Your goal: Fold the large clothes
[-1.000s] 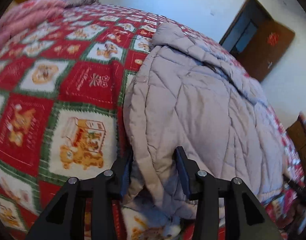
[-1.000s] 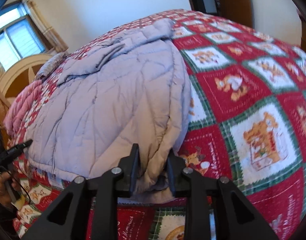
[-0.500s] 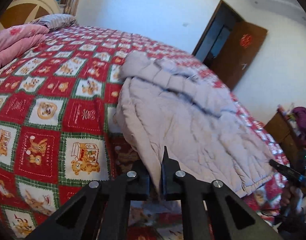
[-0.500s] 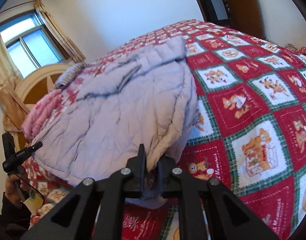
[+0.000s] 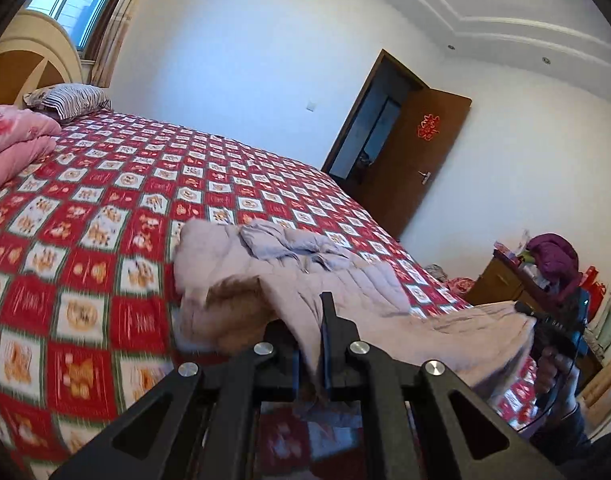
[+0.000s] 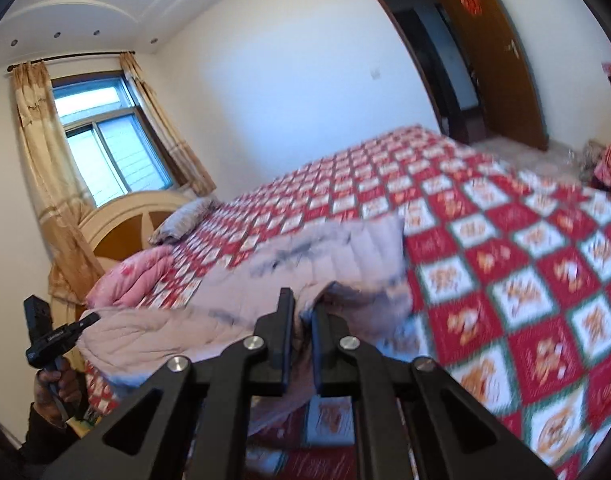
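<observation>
A large pale lilac quilted coat (image 5: 345, 284) lies on the bed, its near hem lifted off the cover. My left gripper (image 5: 311, 332) is shut on one corner of the hem. My right gripper (image 6: 301, 316) is shut on the other hem corner of the coat (image 6: 289, 264). The hem hangs stretched between the two grippers. The right gripper shows at the far right of the left wrist view (image 5: 545, 320), the left gripper at the far left of the right wrist view (image 6: 61, 336). The coat's collar end rests on the bed.
The bed has a red, green and white patchwork cover (image 5: 105, 200). A folded pink quilt (image 5: 13, 144) and a striped pillow (image 5: 65, 100) lie at the headboard end. An open brown door (image 5: 417, 168) and a cluttered wooden cabinet (image 5: 517, 280) stand to the right.
Both grippers have risen with the coat's hem pinched in them, lifting the near half of the coat off the bed. The left gripper was open a second ago and closed on the hem.
</observation>
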A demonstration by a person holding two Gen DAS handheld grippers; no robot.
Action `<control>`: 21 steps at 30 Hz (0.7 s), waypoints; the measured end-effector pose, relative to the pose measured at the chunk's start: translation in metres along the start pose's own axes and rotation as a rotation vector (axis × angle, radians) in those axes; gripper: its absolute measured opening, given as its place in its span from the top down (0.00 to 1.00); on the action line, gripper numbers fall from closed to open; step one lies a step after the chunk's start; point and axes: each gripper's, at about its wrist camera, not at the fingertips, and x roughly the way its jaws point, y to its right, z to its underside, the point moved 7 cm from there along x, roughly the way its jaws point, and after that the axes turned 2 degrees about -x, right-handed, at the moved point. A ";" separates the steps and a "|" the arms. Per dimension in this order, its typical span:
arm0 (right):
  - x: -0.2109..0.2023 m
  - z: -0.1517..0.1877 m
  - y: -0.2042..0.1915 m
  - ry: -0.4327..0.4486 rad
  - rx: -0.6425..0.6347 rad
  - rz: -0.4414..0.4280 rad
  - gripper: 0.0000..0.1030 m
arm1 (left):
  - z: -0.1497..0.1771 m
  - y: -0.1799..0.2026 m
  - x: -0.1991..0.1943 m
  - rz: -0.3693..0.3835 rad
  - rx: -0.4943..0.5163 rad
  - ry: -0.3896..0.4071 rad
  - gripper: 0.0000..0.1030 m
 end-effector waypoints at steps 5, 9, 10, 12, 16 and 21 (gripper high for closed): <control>0.066 -0.045 0.009 0.028 -0.014 0.021 0.91 | -0.040 -0.024 0.055 -0.072 0.008 0.045 0.85; 0.110 -0.077 0.019 0.025 0.002 0.037 0.91 | -0.073 -0.046 0.093 -0.077 -0.052 0.034 0.80; 0.119 -0.083 0.024 0.024 0.009 0.042 0.91 | -0.083 -0.051 0.107 -0.092 -0.042 0.036 0.80; 0.146 -0.095 0.031 0.003 0.025 0.049 0.91 | -0.102 -0.061 0.133 -0.110 -0.035 0.036 0.76; 0.205 -0.120 0.055 0.003 0.049 0.108 0.90 | -0.122 -0.092 0.168 -0.123 -0.143 0.021 0.52; 0.247 -0.130 0.085 0.010 0.137 0.158 0.32 | -0.148 -0.111 0.180 -0.278 -0.167 0.163 0.01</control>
